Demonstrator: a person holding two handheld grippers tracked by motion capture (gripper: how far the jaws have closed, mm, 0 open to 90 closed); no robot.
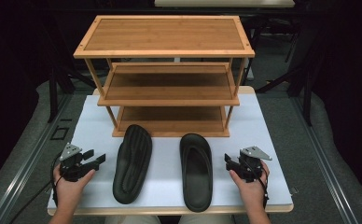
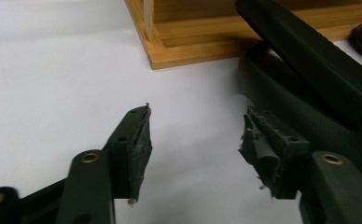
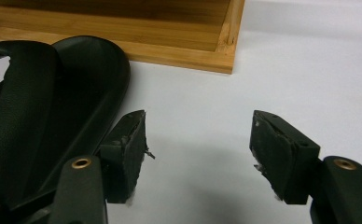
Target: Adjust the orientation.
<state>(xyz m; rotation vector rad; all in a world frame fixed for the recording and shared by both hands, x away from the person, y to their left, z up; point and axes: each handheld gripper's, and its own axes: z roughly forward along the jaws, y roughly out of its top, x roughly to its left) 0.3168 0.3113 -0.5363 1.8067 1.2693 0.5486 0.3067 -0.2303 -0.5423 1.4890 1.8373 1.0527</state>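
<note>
**Both grippers parked beside the slippers, nothing held**

High view: left gripper (image 1: 96,161) sits lower left of the frame, jaws pointing right toward the left slipper (image 1: 132,161). That slipper lies sole-up, ribbed tread showing, toe end tilted slightly right and almost at the rack's (image 1: 170,74) bottom edge. Right gripper (image 1: 229,162) sits lower right, jaws pointing left at the right slipper (image 1: 196,170), which lies right way up, strap across the upper half, heel near the bottom edge of the white table (image 1: 272,140).

Left gripper view: left gripper (image 2: 195,135) jaws spread, only bare table between the pads. Left slipper (image 2: 309,93) runs along the right side of the frame, just beside the right-hand jaw; can't tell whether they touch. Rack corner (image 2: 188,46) at top centre.

Right gripper view: right gripper (image 3: 198,140) jaws spread wide, nothing between them. Right slipper (image 3: 53,107) fills the left of the frame, close against the left-hand jaw; contact unclear. Rack base (image 3: 170,42) along the top.

Wooden rack has three shelves, standing upper centre, behind both slippers.
</note>
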